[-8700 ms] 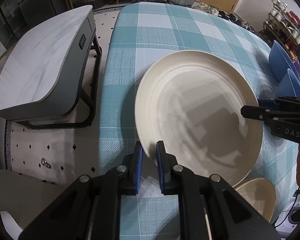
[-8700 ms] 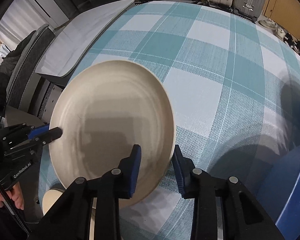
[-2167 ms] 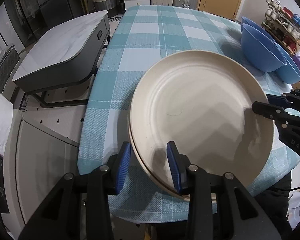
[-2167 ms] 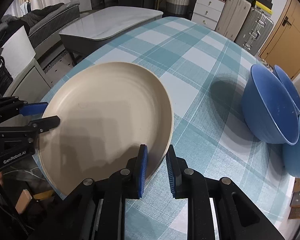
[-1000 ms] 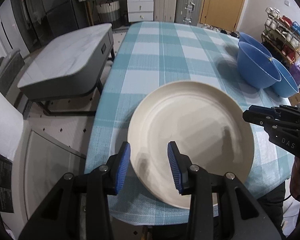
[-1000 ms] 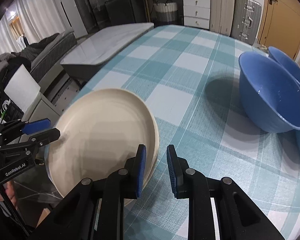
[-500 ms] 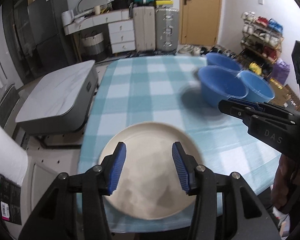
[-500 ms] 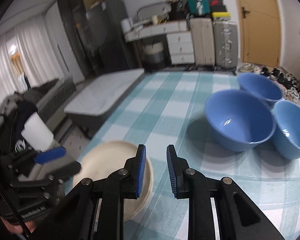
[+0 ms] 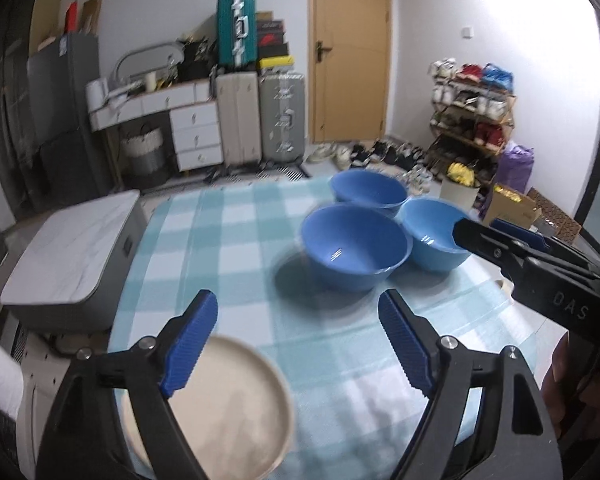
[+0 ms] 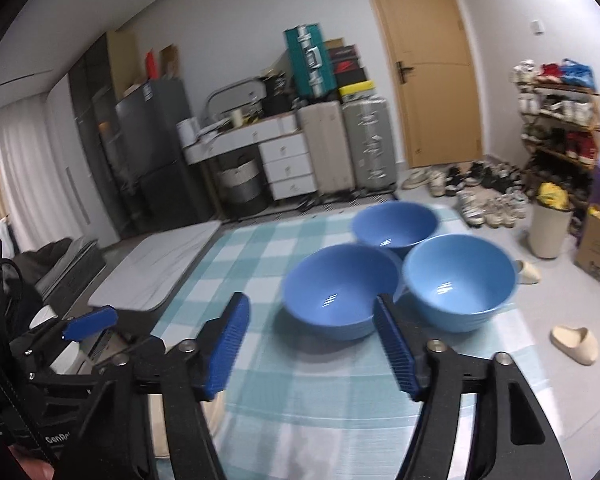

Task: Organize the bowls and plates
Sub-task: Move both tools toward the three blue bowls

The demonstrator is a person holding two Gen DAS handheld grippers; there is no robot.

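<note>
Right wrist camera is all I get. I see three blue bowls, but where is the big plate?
Observer: The cream plate lies flat on the near left corner of the checked tablecloth, below the left gripper.
Kid: Is that gripper holding it?
Observer: No, its jaws stand wide open, holding nothing.
Kid: Does the plate touch the bowls?
Observer: No, bare cloth separates it from the nearest blue bowl.

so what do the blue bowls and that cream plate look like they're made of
Blue bowls: glossy, with sharp white light glints inside, so glazed ceramic or hard melamine; the look leaves it open. Cream plate: matte, no glints, with a thin raised rim, possibly melamine or unglazed-looking stoneware, though the picture is blurred.
</note>
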